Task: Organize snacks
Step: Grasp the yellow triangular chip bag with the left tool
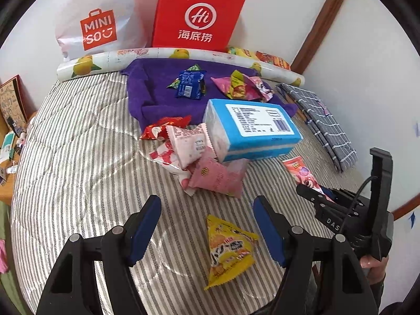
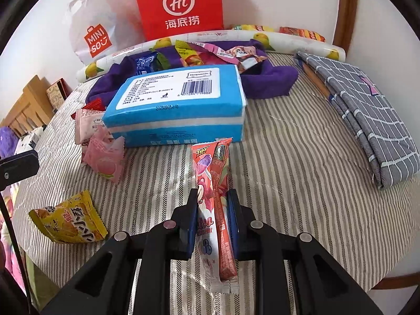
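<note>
The long lollipop packet (image 2: 215, 210) sits pinched between the blue pads of the right gripper (image 2: 212, 204), its jaws drawn in narrow against both edges of the wrapper. The packet's far end points toward the blue tissue pack (image 2: 178, 105), which lies on the striped bed cover (image 2: 288, 162) in the middle of the scene.

To the left and nearer, a yellow snack bag (image 1: 228, 249) lies on the cover. The left gripper (image 1: 207, 225) hangs above it with its jaws about half open and nothing between the pads; the bag rests in the gap below them, untouched.

Just left of the tissue pack is a small heap of pink and red packets (image 1: 189, 152). Beyond the pack spreads a purple towel (image 1: 149, 89), carrying a blue packet (image 1: 189, 84) and a cluster of pink and yellow packets (image 1: 241, 85).

Along the far edge runs a rolled sheet printed with oranges (image 1: 110, 60). Behind it, against the wall, stand a white shopping bag (image 1: 99, 15) and a red paper bag (image 1: 197, 13). A folded grey checked cloth (image 2: 367, 115) lies on the right side of the bed.
</note>
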{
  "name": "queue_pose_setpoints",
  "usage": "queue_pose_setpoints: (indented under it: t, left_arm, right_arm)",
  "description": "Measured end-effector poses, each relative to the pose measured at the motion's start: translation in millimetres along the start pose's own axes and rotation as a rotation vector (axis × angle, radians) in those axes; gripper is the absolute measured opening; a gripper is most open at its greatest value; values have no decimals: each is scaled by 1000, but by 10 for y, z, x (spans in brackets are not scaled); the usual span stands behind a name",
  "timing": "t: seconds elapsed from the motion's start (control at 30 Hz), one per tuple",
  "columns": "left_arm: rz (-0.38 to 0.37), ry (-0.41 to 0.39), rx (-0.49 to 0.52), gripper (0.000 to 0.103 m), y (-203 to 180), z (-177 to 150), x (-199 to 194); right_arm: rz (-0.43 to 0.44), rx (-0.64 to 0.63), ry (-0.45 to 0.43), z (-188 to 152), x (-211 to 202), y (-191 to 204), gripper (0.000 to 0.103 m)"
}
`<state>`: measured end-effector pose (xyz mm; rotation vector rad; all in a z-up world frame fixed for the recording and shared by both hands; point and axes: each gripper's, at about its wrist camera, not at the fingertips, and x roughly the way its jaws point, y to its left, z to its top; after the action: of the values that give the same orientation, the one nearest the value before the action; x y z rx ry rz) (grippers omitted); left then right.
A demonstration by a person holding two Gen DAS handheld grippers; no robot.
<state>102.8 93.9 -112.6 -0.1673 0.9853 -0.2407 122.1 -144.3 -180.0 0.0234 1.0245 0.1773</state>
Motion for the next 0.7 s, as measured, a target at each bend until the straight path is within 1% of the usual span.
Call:
queue_pose_setpoints:
  t: [0.07,0.13,0.2,0.47,0.7]
  left_arm:
    - [-10,-13,11,71,-37,-22,-44]
    - [-42,-7,19,74,-73,-45,-64]
    - [-61,-4,25,76,-112,-68,-74]
    - [-29,37,96,76,-276,-225,43]
    - [-1,80,123,76,-316,-373,212]
  right_arm:
    - [2,2,-2,-17,-10,-15,21]
    - [3,7,-4,-37,-22,-34,21]
    - [5,12,-6,-51,-34,-44,21]
    - [7,19,-16,-111,-78,-97,21]
    - [-11,55,-34,-139,-137,-243,21]
